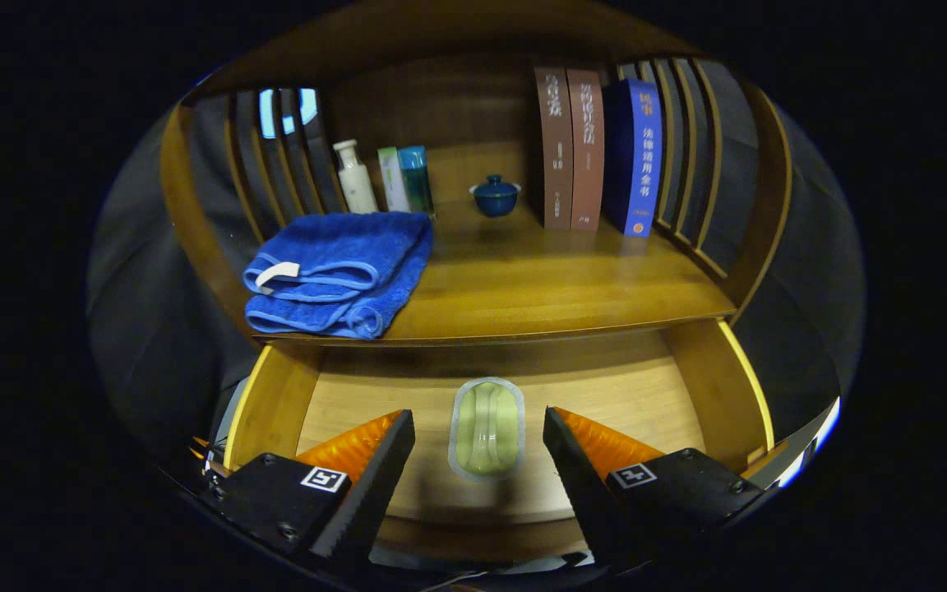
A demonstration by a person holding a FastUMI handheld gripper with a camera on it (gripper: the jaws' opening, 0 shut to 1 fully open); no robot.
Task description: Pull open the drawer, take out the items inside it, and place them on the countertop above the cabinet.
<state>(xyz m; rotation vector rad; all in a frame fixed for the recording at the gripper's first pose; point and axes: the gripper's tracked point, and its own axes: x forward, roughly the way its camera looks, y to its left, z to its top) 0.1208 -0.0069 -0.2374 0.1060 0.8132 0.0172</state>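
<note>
Nearest of all, the gripper (479, 460) hangs over the pulled-out drawer (272, 403) with its two fingers spread wide apart, touching nothing. Between the fingertips (395, 440), on the drawer's pale wooden floor, lies a small sealed packet (487, 427), oblong with rounded corners, a clear rim and a greenish filling. It sits roughly midway across the drawer, apart from both side walls and apart from each finger.

Beyond the drawer, the countertop (556, 288) of the wooden cabinet stretches away to a back panel, with slatted sides to the left and right. On the near left part of the countertop rests a folded blue towel (342, 271) with a small white tag, its front edge reaching the counter's lip just above the drawer's left corner. Farther back on the left stand a white bottle (356, 177) and, just right of it, two upright boxes (406, 178), one pale and one teal. Near the far middle sits a small dark blue lidded cup (495, 196). To its right, three books (597, 148) stand upright side by side, two brown and one blue, against the right-hand slats.
</note>
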